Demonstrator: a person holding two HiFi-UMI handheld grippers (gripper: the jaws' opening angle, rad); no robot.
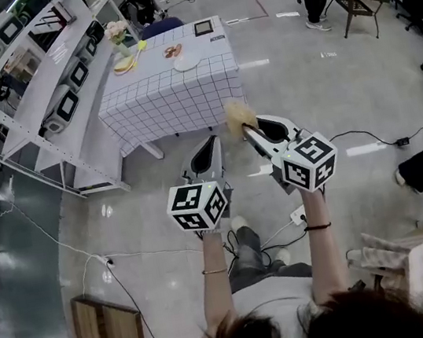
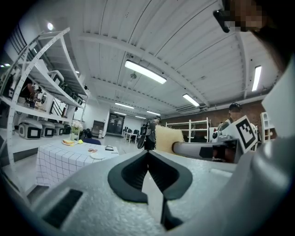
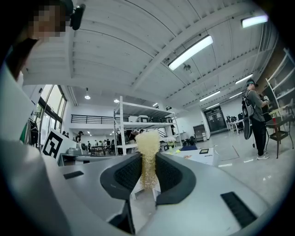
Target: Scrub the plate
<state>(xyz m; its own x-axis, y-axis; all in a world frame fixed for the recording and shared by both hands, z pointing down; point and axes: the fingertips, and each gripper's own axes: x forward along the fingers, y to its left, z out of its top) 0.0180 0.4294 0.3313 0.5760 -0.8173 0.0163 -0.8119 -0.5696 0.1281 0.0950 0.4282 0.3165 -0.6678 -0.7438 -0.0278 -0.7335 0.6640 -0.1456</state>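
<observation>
Both grippers aloft, well short of the table (image 1: 155,105).
My right gripper (image 1: 246,128) clamps a yellow sponge (image 3: 147,156); my left gripper (image 2: 148,154) has jaws pressed together, empty. The white plate (image 1: 186,62) lies on that table, far off.

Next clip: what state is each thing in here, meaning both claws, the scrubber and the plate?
left claw: shut, nothing between its jaws.
scrub sponge: pinched between jaws, its end sticking out past the tips.
right claw: shut on the scrub sponge.
white plate: lying flat on the checked table, well away from both claws.
</observation>
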